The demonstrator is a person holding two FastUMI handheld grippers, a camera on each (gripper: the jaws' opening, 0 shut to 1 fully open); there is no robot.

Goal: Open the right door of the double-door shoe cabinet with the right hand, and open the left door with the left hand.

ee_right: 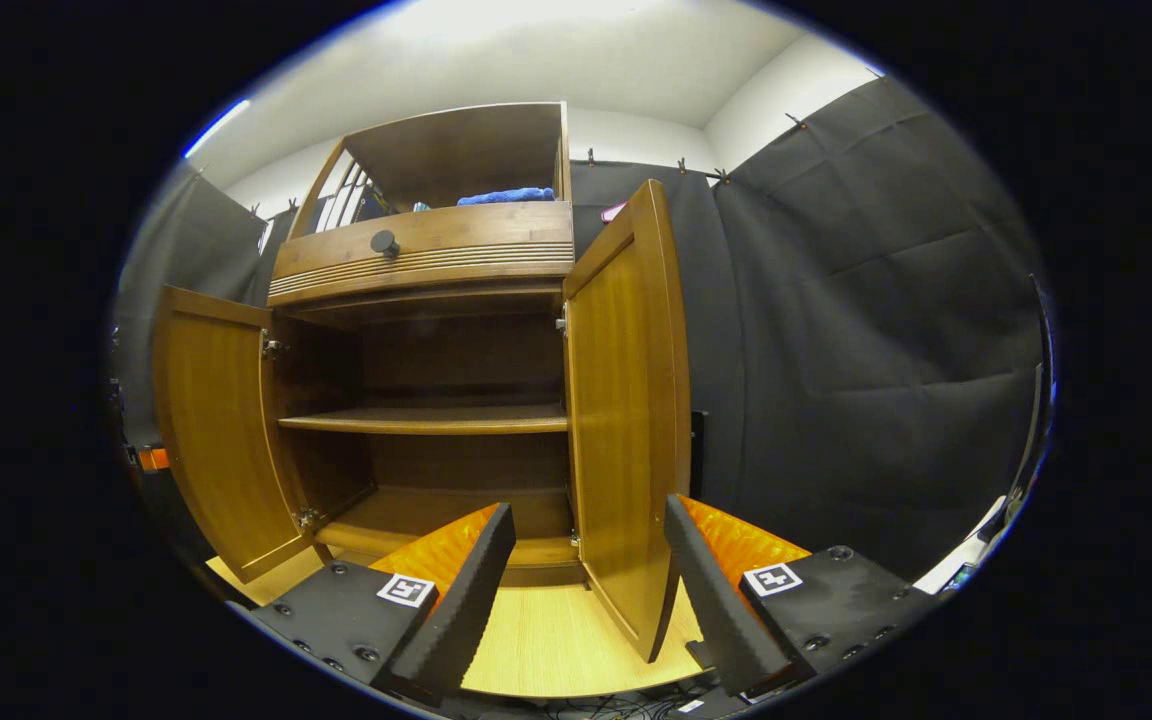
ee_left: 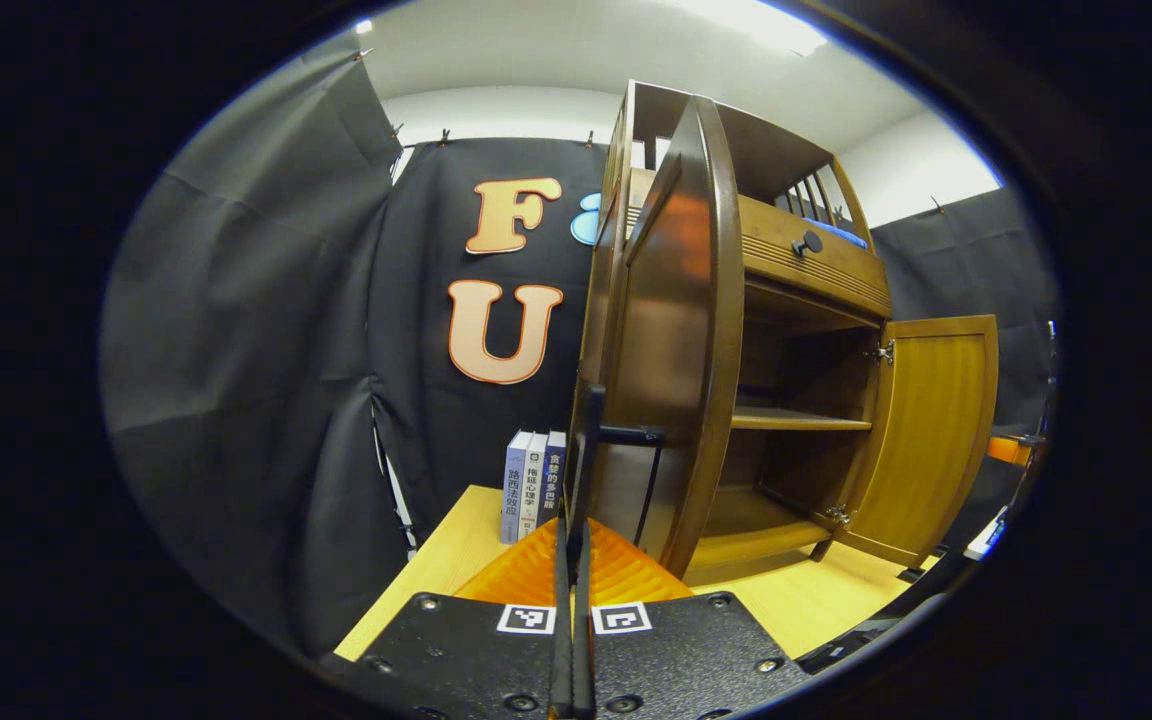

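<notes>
The wooden shoe cabinet (ee_right: 426,240) stands on a light table with both doors swung out. In the left gripper view the left door (ee_left: 676,330) is edge-on right in front of me. My left gripper (ee_left: 576,530) is shut on that door's black bar handle (ee_left: 593,450). The right door (ee_right: 626,400) stands wide open, and its free edge lies between the spread fingers of my open right gripper (ee_right: 588,510), apparently without touching them. The right door (ee_left: 926,440) and left door (ee_right: 216,430) also show from the opposite sides. Inside, a bare shelf (ee_right: 426,420) is visible.
Above the doors is a drawer with a round black knob (ee_right: 384,242), and a blue cloth (ee_right: 506,196) lies in the open top compartment. Three books (ee_left: 533,485) stand upright on the table (ee_left: 436,580) left of the cabinet. Black cloth walls close in on both sides.
</notes>
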